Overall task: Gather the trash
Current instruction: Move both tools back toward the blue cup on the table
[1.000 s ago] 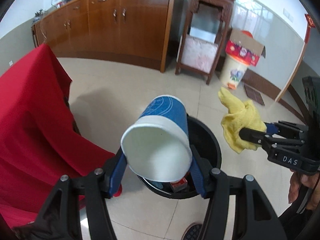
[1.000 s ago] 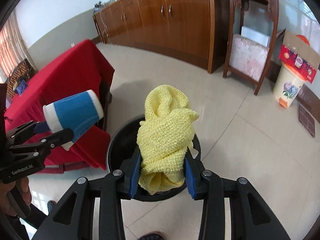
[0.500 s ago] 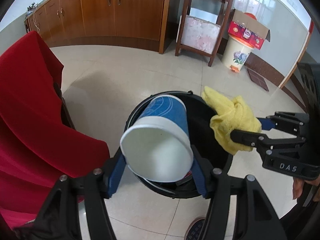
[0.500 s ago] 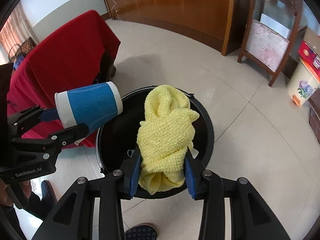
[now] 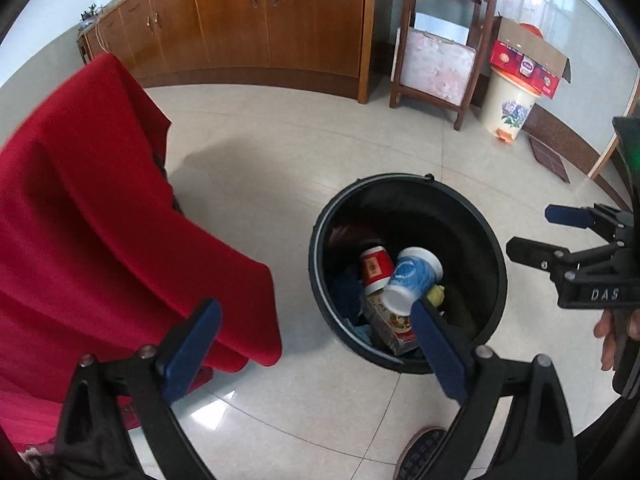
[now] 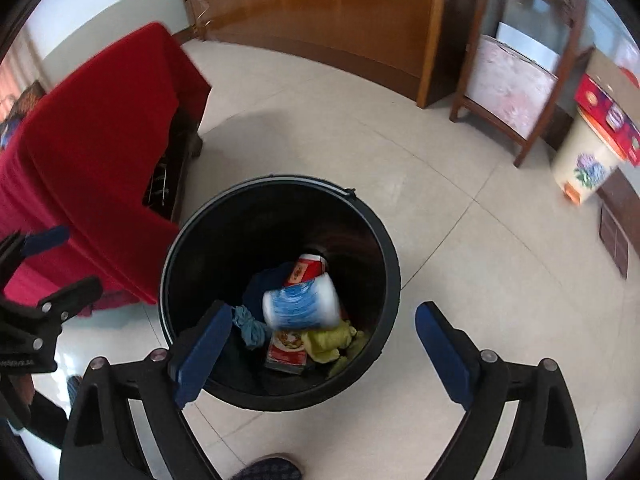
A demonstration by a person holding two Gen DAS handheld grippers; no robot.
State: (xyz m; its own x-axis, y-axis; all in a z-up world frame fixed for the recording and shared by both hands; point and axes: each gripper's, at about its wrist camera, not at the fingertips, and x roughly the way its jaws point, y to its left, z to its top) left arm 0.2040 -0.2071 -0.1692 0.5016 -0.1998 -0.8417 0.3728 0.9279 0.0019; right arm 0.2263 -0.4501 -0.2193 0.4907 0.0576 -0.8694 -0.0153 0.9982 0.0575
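Note:
A black round trash bin (image 5: 492, 248) (image 6: 384, 240) stands on the tiled floor. Inside lie a blue paper cup (image 5: 414, 280) (image 6: 300, 306), a red cup (image 5: 374, 268) (image 6: 306, 270), a yellow cloth (image 6: 330, 340) (image 5: 436, 294), a red carton (image 6: 286, 350) (image 5: 390, 324) and a blue rag (image 6: 250, 326). My left gripper (image 5: 316, 344) is open and empty above the bin's near left rim; it also shows in the right wrist view (image 6: 52, 260). My right gripper (image 6: 324, 344) is open and empty above the bin's near rim; it also shows in the left wrist view (image 5: 532, 232).
A table under a red cloth (image 5: 80, 216) (image 6: 96, 136) stands close to the left of the bin. Wooden cabinets (image 5: 260, 20), a wooden stand (image 5: 440, 52) and a cream pedal bin (image 5: 508, 108) with a red box on it line the far wall. My shoe (image 5: 420, 452) is near the bin.
Both grippers opened. The blue cup dropped from the left gripper and the yellow cloth from the right one; both now lie in the bin.

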